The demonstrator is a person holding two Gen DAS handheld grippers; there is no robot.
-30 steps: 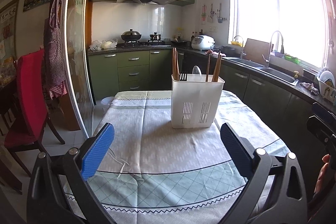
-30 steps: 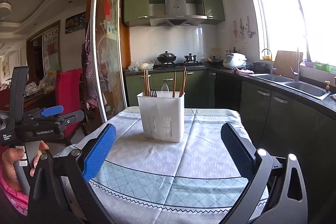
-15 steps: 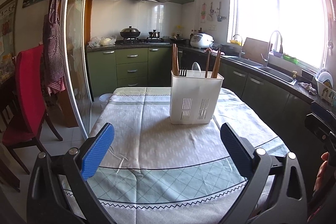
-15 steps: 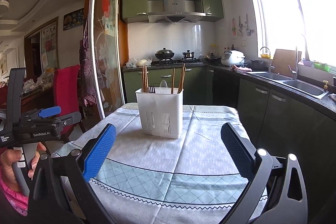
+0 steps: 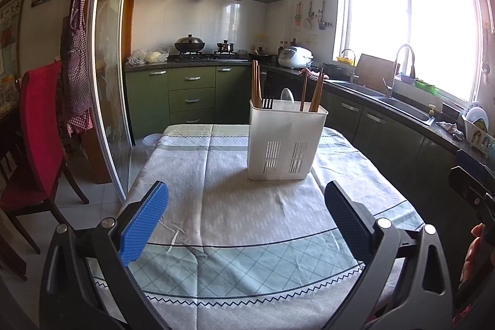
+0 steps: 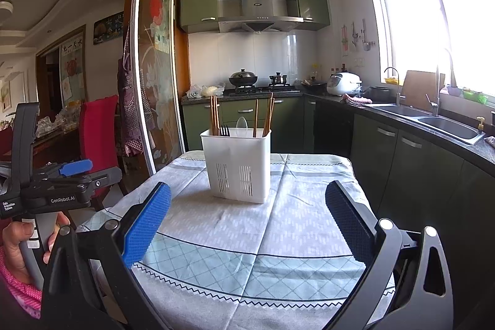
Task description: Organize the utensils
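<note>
the left gripper point(image 5: 246, 217) is spread wide with nothing between its blue pads, held over the near end of the tablecloth point(image 5: 247, 212). ahead of it and a little to its right stands the white utensil holder point(image 5: 286, 141), upright on the cloth, well apart from the fingers. brown chopsticks point(image 5: 256, 82), a black fork point(image 5: 266, 103) and a pale spoon point(image 5: 287, 95) stick up from it.

the right gripper point(image 6: 247, 218) is likewise spread and empty, with the utensil holder ahead and slightly to its left. at its far left a hand point(image 6: 23, 246) grips the other gripper's handle.
</note>
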